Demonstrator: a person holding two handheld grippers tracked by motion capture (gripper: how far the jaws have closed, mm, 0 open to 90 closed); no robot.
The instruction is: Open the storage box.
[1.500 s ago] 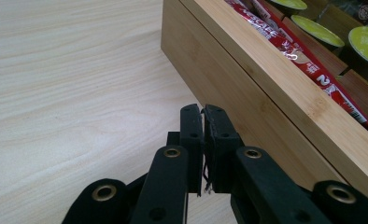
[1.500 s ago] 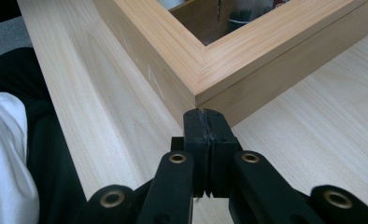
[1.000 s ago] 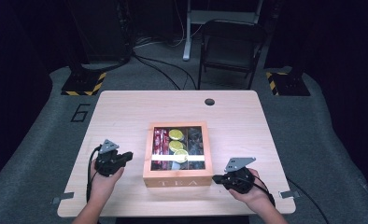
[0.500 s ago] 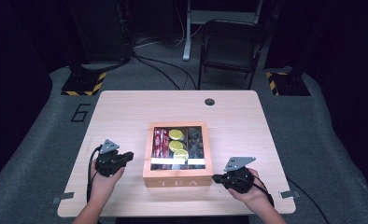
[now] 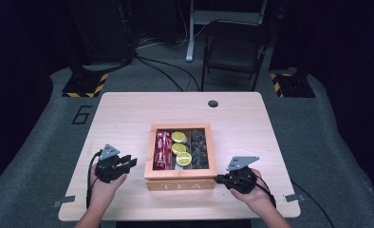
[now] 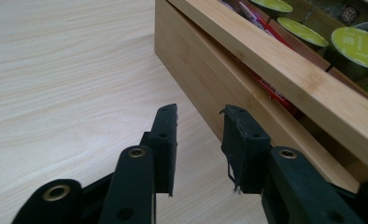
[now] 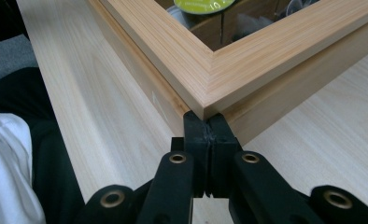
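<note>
Left gripper (image 6: 198, 128): jaws have just been opening, narrow gap, nothing between, beside tea box (image 5: 180, 178) on worktop (image 5: 128, 114). Right gripper (image 7: 205, 126): jaws closed, apparently touching box corner.

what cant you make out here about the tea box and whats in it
- Tea box, high view: the dark items in its right compartment are too small to name.
- Left gripper view: the lid frame hides most of the red packets; the picture's edge cuts off the green-topped capsules.
- Right gripper view: whether the shut right gripper touches the box corner is unclear.
</note>
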